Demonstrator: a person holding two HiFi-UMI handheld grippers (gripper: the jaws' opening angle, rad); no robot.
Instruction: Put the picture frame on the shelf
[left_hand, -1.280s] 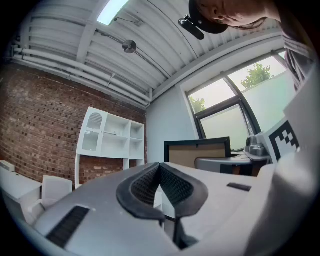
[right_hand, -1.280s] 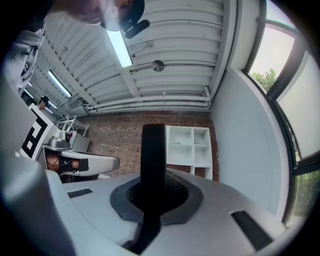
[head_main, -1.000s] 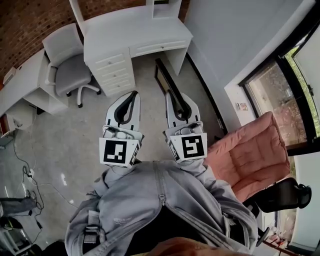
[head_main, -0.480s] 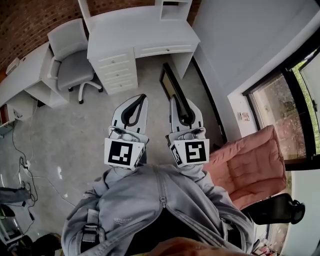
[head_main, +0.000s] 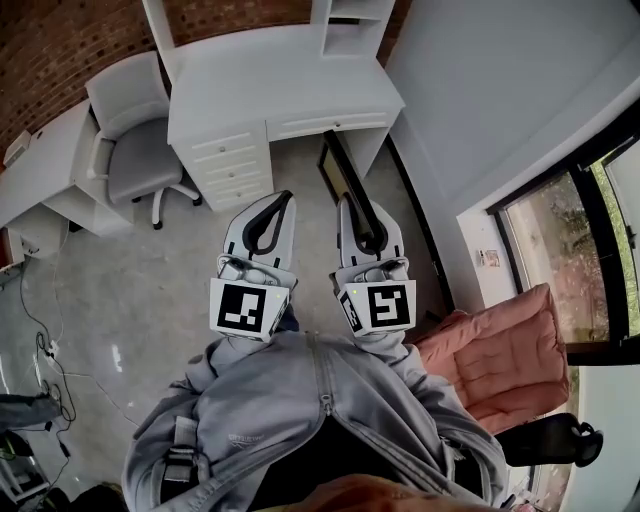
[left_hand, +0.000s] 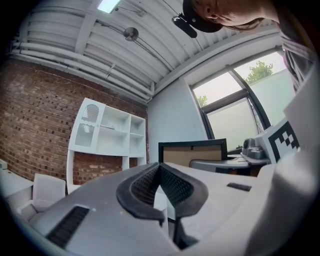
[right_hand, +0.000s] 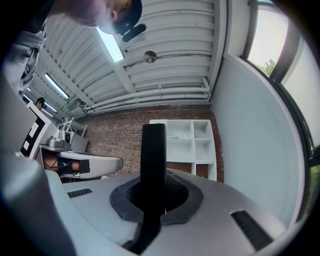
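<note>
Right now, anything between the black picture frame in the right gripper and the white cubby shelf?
Nothing visible. The black picture frame in the right gripper has open floor ahead to the white cubby shelf; the grey swivel chair stands off left.

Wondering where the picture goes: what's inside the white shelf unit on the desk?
The white shelf unit shows bare open compartments. Its upper-left section is behind a grilled door, and in the right gripper view the picture frame held by the right gripper covers its left edge.
</note>
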